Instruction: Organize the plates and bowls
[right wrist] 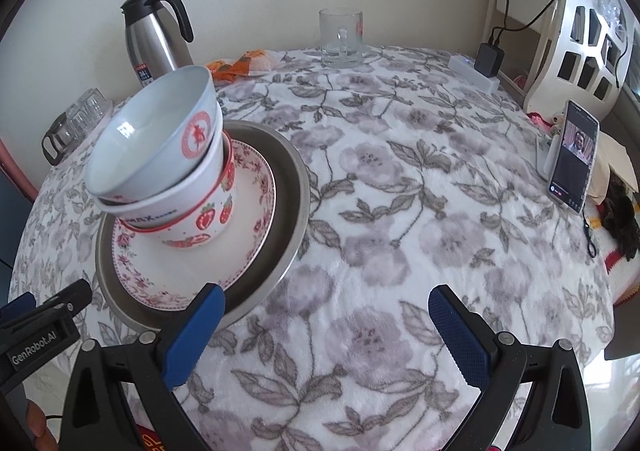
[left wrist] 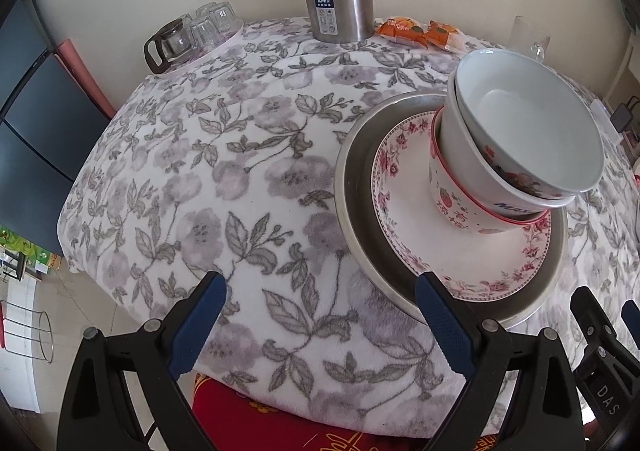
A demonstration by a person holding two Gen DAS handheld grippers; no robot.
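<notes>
Three nested ceramic bowls (left wrist: 516, 147) stacked, tilted, on pink-floral plate (left wrist: 404, 235) inside round metal tray (left wrist: 352, 187) on floral-clothed bench (left wrist: 200, 171). Left gripper (left wrist: 320, 299) and right gripper (right wrist: 326, 311) fingers spread wide, nothing held.

Phone (right wrist: 573, 157) screen perhaps too small

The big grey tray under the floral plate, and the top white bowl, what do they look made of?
The round grey tray looks like brushed metal, likely stainless steel: dull silvery sheen, thin rolled rim. The top white bowl looks like glazed ceramic, or possibly melamine: glossy surface with a window highlight and a printed red emblem.
</notes>
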